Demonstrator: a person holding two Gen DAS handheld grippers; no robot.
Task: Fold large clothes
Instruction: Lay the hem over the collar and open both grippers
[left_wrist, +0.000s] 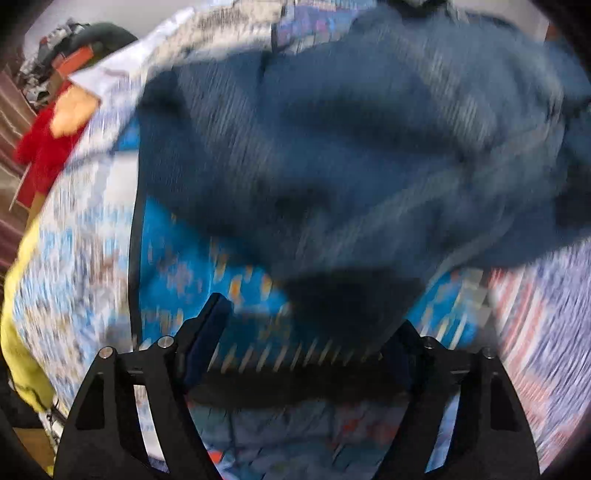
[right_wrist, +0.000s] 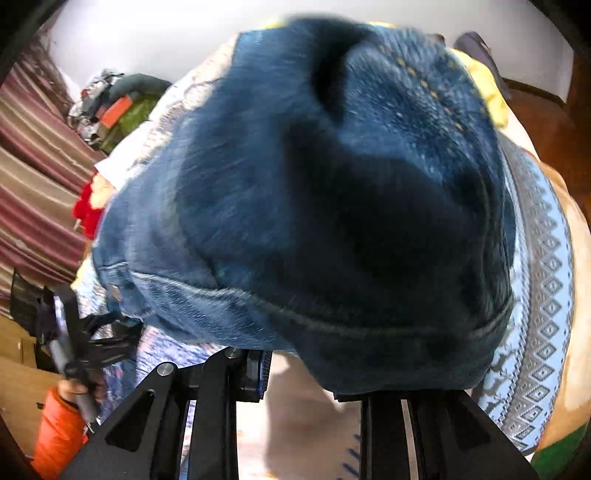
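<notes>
A large blue denim garment (left_wrist: 332, 140) lies bunched on a patterned bedspread (left_wrist: 74, 236). The left wrist view is blurred. There my left gripper (left_wrist: 310, 332) stands open just short of the denim's near edge, and only bedspread and shadow show between its fingers (left_wrist: 212, 321). In the right wrist view the denim garment (right_wrist: 295, 192) fills the frame and drapes over my right gripper (right_wrist: 306, 380). That gripper is shut on a fold of it, and the cloth hides the right fingertip. The left gripper (right_wrist: 107, 332) shows at the lower left, held by a hand in an orange sleeve (right_wrist: 55, 435).
A red cloth (left_wrist: 44, 147) and a yellow cloth (left_wrist: 18, 332) lie at the bed's left edge. A pile of belongings (right_wrist: 110, 107) sits at the far left by a striped curtain (right_wrist: 33, 177). A blue patterned band of blanket (right_wrist: 543, 314) runs along the right.
</notes>
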